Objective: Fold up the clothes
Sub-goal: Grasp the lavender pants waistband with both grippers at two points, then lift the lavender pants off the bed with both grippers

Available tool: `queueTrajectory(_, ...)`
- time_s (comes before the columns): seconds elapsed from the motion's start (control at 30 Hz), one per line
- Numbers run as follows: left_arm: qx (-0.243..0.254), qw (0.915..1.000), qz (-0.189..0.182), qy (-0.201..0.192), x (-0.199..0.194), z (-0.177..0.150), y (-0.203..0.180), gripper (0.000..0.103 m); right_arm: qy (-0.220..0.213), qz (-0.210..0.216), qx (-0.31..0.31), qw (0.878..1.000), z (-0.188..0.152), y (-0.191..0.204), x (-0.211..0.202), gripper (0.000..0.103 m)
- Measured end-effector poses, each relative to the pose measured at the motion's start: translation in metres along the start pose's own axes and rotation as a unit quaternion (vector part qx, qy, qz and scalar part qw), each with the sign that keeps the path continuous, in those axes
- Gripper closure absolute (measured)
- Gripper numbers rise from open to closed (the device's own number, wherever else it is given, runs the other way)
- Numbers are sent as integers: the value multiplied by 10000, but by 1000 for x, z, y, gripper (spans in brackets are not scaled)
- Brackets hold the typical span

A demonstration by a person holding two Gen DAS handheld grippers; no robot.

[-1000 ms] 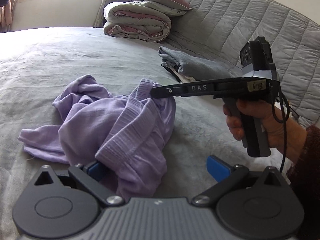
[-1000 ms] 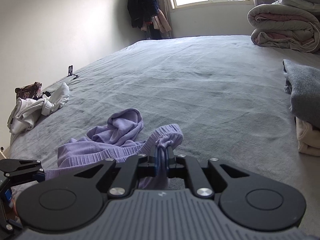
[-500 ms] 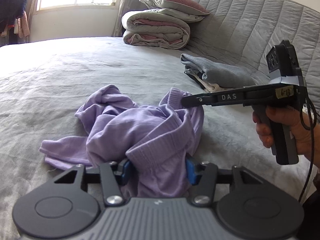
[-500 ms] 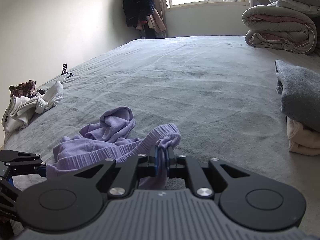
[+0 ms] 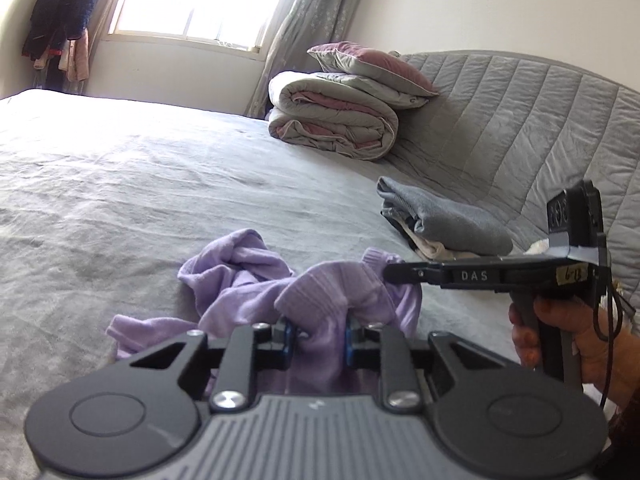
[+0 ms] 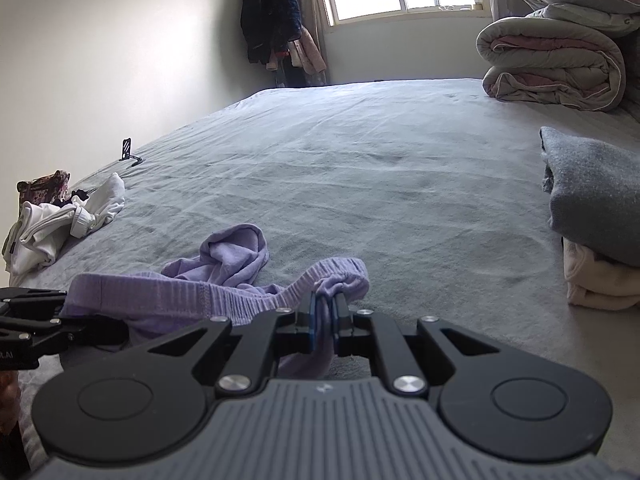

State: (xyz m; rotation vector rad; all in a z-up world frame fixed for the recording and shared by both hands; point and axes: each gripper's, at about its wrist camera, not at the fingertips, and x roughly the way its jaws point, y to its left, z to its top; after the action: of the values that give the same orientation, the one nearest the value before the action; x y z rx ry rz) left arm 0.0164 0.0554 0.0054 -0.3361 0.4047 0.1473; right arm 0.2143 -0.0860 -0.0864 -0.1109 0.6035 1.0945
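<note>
A crumpled lilac garment [image 5: 248,280] lies on the grey bed [image 5: 120,184]. My left gripper [image 5: 317,336] is closing, and its blue pads press a bunched fold of ribbed lilac fabric between them. From the right, my right gripper [image 5: 387,273] is shut on the ribbed hem, with a hand [image 5: 560,340] around its handle. In the right wrist view the lilac garment [image 6: 236,256] stretches as a ribbed band between the right gripper [image 6: 323,316] and the left gripper [image 6: 120,330] at the left edge.
A folded grey garment [image 5: 448,224] on a cream one lies to the right by the quilted headboard [image 5: 520,120]. A rolled quilt with pillows [image 5: 332,120] sits at the back. White clothes [image 6: 60,220] and a small black stand [image 6: 128,150] lie at the bed's left edge.
The left gripper's jaws went from wide open to pressed on a fold of the lilac garment, and it moved in closer. The right gripper kept its hold on the hem.
</note>
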Motion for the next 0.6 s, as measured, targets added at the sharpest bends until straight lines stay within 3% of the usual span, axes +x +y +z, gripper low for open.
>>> queueTrajectory(0.27, -390, 9980, 30, -491, -12, 18, 20, 90, -340, 274, 292, 9986, 4, 4, -13, 94)
queueTrajectory(0.43, -460, 9954, 96, -833, -26, 30, 29, 90, -826, 312, 272, 9957, 12, 14, -32, 94)
queueTrajectory(0.6, -355, 9903, 106, -1336, -48, 48, 30, 93, -1588, 194, 92, 9871, 24, 33, -63, 94)
